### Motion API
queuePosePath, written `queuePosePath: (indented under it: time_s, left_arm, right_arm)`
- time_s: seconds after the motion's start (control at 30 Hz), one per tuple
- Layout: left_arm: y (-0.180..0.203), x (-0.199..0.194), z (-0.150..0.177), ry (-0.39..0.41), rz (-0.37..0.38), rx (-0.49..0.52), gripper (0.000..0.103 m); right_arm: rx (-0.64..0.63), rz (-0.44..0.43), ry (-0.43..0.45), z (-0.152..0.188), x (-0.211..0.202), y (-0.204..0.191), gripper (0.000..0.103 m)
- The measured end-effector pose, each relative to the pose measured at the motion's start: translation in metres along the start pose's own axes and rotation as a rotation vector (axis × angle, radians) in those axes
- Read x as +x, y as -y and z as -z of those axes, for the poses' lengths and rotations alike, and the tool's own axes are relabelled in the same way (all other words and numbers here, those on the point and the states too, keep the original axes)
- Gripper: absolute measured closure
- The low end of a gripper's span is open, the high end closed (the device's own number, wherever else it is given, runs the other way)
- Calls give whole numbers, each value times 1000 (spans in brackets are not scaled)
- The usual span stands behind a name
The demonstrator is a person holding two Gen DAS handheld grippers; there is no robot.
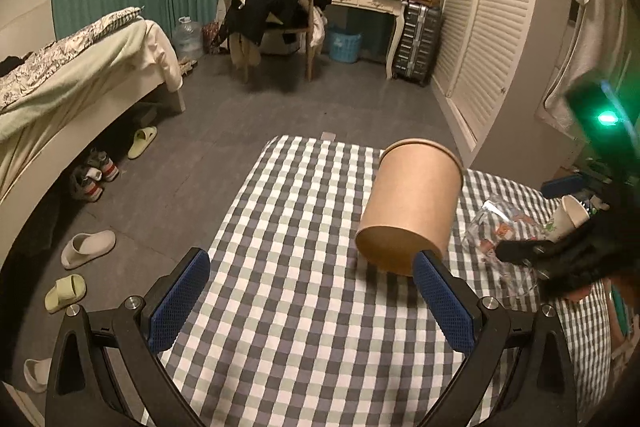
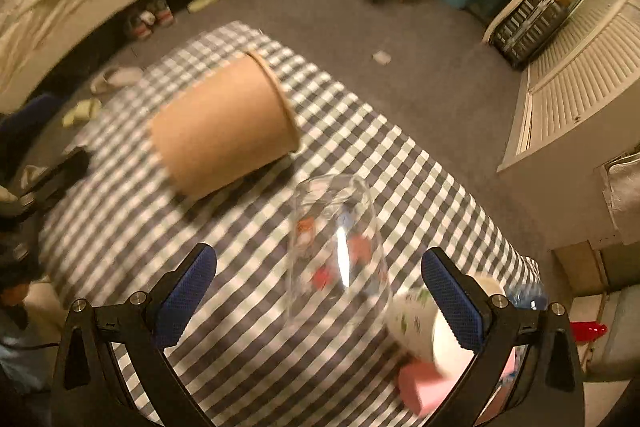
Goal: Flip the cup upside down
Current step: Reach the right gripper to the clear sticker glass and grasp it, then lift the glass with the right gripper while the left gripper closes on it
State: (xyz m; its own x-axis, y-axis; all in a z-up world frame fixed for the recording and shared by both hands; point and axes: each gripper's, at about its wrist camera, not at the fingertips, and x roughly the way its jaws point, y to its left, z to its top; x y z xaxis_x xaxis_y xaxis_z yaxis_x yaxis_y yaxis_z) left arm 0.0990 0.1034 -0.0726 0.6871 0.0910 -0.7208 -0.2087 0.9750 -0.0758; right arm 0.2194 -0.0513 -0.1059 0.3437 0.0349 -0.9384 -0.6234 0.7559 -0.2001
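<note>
A brown paper cup (image 1: 410, 205) lies on its side on the checkered tablecloth (image 1: 304, 307), base toward me, rim pointing away. My left gripper (image 1: 310, 303) is open and empty, its right pad just in front of the cup's base. In the right wrist view the brown cup (image 2: 224, 125) lies left of a clear printed glass (image 2: 338, 255), which lies between the open fingers of my right gripper (image 2: 318, 297). The glass (image 1: 504, 231) also shows in the left wrist view, with the right gripper's dark body beside it.
A white patterned paper cup (image 2: 420, 323) and a pink block (image 2: 424, 385) lie by the right gripper's right finger. A bed (image 1: 72, 79), slippers (image 1: 88, 247), a chair with clothes (image 1: 272, 11), a desk and louvred doors (image 1: 492, 27) surround the table.
</note>
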Motion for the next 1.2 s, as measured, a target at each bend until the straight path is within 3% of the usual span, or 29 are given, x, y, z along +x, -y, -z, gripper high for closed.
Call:
queuePosePath:
  time_s: [0.17,0.27,0.4,0.5,0.6,0.8,0.93,1.03,1.2]
  left_arm:
    - [0,6,1,-5,-15,14,0]
    - [1,7,1,-9,-13,20,0]
    - [0,3,-1,1,-6,27,0]
    - [-3,-4,-1,11,12,11,0]
    - [-7,-11,-1,17,25,-1,0]
    - [-13,-24,3,38,29,21,0]
    - [-15,-27,4,36,58,23,0]
    - [-11,-31,8,38,66,36,0]
    - [-8,-33,14,31,49,63,0]
  right_arm:
    - [49,-25,-94,-11,39,8,4]
    - [69,-57,-144,-9,53,8,15]
    - [89,2,-147,-1,50,2,36]
    - [146,-56,-158,8,33,-2,37]
    - [126,-37,-170,14,27,-9,37]
    - [210,-32,-170,41,0,-25,37]
    - [347,-6,-112,81,-29,-31,37]
    - [474,-56,-61,111,-40,-37,37]
    - [531,-22,-28,136,-39,-48,37]
